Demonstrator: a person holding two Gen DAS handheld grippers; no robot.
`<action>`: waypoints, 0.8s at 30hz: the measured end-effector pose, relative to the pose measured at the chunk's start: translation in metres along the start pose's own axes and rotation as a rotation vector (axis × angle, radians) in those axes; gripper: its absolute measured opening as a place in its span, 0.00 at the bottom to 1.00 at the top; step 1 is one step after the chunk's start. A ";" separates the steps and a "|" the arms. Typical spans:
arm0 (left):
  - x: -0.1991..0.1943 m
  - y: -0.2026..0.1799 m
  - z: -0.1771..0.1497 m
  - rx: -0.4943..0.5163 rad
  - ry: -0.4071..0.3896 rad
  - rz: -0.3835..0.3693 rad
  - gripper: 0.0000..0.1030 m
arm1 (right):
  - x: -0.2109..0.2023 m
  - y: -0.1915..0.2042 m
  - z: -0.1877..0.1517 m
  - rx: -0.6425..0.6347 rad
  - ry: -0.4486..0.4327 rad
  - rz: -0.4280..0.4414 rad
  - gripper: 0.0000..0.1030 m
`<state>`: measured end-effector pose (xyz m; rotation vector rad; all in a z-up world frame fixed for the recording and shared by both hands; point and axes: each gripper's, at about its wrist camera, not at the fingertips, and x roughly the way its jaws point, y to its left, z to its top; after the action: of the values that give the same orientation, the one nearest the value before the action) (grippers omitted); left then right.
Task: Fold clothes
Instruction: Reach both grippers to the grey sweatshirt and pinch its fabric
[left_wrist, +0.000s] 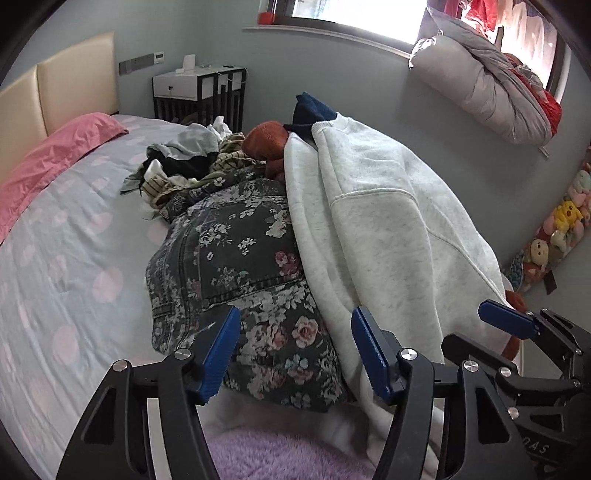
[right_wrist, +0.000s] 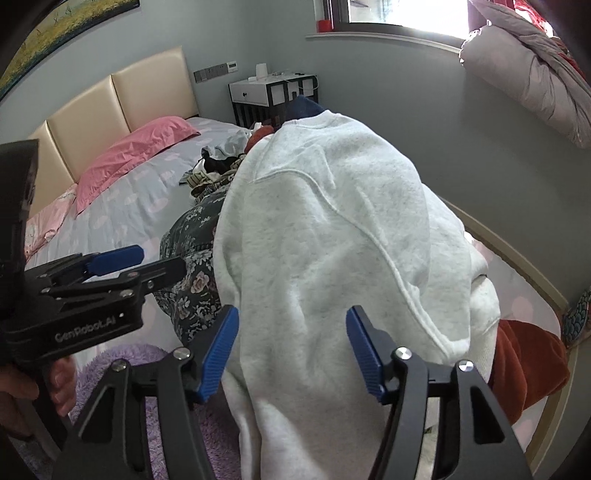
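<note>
A pale grey sweatshirt (left_wrist: 388, 221) lies draped over a heap of clothes on the bed, beside a dark floral garment (left_wrist: 240, 258). My left gripper (left_wrist: 295, 350) hovers open just over the floral garment's near end, its blue pads apart and free of cloth. It also shows at the left of the right wrist view, as the left gripper (right_wrist: 114, 258). My right gripper (right_wrist: 291, 350) stands open above the sweatshirt (right_wrist: 325, 240), whose near hem lies under the gap between the pads. One of its blue fingers (left_wrist: 506, 321) shows at the right of the left wrist view.
Further clothes (left_wrist: 192, 162) are piled behind, with a rust-red item (right_wrist: 524, 365) under the sweatshirt and a purple fluffy cloth (left_wrist: 277, 454) at the near edge. The bed sheet (left_wrist: 74, 258) stretches left to pink pillows (left_wrist: 55, 155). A nightstand (left_wrist: 199, 92) stands at the wall.
</note>
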<state>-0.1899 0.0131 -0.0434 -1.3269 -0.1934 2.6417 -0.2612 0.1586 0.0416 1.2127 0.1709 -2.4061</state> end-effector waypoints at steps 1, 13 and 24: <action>0.008 -0.001 0.004 0.008 0.010 -0.010 0.56 | 0.006 0.000 0.003 -0.006 0.009 0.000 0.52; 0.063 0.010 0.026 -0.072 0.066 -0.074 0.38 | 0.052 -0.011 0.026 -0.023 0.058 -0.035 0.04; 0.048 -0.002 0.038 -0.095 0.008 -0.105 0.11 | -0.023 -0.054 0.055 0.025 -0.202 -0.280 0.02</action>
<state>-0.2486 0.0241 -0.0582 -1.3175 -0.3818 2.5681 -0.3134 0.1976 0.0883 1.0034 0.2641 -2.7624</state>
